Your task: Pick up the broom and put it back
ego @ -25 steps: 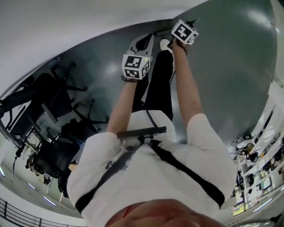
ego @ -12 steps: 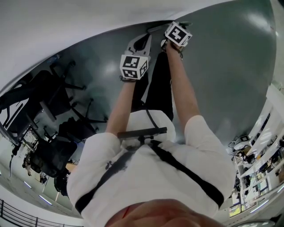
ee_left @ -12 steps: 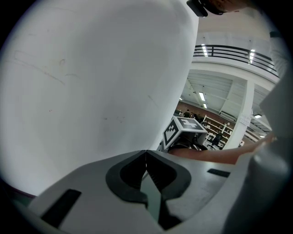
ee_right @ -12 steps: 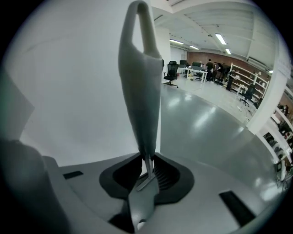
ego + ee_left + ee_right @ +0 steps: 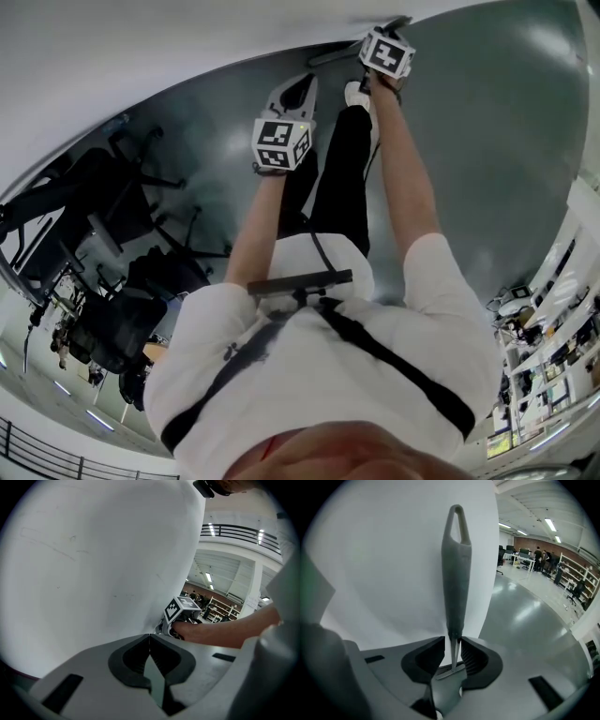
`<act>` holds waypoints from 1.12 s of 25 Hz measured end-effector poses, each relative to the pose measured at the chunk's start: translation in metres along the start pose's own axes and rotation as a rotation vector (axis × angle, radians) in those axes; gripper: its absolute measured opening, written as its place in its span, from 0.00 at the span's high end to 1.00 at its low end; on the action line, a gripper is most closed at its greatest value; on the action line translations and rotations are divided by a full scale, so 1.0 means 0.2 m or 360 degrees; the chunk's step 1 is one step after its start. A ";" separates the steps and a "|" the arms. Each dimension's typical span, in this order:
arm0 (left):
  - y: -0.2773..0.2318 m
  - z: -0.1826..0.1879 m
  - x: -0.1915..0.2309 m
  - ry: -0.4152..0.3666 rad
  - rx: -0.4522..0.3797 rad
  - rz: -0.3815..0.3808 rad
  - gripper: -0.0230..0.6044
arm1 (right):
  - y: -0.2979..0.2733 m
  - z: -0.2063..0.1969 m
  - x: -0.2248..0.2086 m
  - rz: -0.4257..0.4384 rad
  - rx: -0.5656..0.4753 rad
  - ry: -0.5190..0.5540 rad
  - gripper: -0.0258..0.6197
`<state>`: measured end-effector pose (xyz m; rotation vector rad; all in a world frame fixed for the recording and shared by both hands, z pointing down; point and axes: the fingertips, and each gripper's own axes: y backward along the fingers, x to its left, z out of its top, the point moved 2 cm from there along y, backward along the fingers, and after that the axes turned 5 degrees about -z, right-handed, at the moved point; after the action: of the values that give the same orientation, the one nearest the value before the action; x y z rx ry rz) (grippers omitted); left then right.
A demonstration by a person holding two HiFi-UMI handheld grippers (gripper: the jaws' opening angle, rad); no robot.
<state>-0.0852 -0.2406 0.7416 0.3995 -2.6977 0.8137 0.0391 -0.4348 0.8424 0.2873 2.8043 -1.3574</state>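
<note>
White wall (image 5: 141, 56) filled the head view from 9 to 12 o'clock, and a glossy grey floor (image 5: 487, 141) ran from 12 round to 3 o'clock. The person's white shirt with black straps (image 5: 309, 375) took up the 6 o'clock half, both bare arms stretched toward the wall. Black office chairs (image 5: 108, 328) stood well apart at 8 o'clock.

The task's thing, a long grey broom handle with a loop at its tip (image 5: 456, 573), stood upright in the right gripper view. It rose from the jaws toward 12 o'clock, just in front of the wall. Whether it touched the wall could not be told, and the broom's head showed in no view. The right gripper (image 5: 453, 644), at 1 o'clock in the head view, had its jaws narrowed onto the thin stem below the thicker grip, with the pads pressing it from both sides. The left gripper (image 5: 149, 637), at 12 o'clock in the head view and near the right one, held nothing. Its jaws were closed tip to tip and pointed at the wall.

Judged from this, the picking up looked done, since the broom handle sat in the right gripper's hold at the wall. What seemed left was the putting back: settling it in its place and then letting go. No view showed where that place was.
</note>
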 end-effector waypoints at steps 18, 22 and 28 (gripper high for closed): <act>-0.04 -0.05 -0.04 -0.0005 0.0049 -0.0044 0.94 | -0.01 -0.13 -0.06 0.0259 0.0147 0.0166 0.48; -0.05 -0.03 -0.04 -0.0014 0.0044 -0.0053 0.94 | -0.01 -0.13 -0.09 0.0251 0.0138 0.0152 0.48; -0.05 -0.06 -0.04 -0.0014 0.0056 -0.0052 0.94 | 0.00 -0.16 -0.13 0.0257 0.0142 0.0127 0.48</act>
<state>-0.0712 -0.2402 0.7525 0.4548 -2.6808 0.8536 0.0675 -0.4144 0.8645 0.5688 2.7160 -1.4666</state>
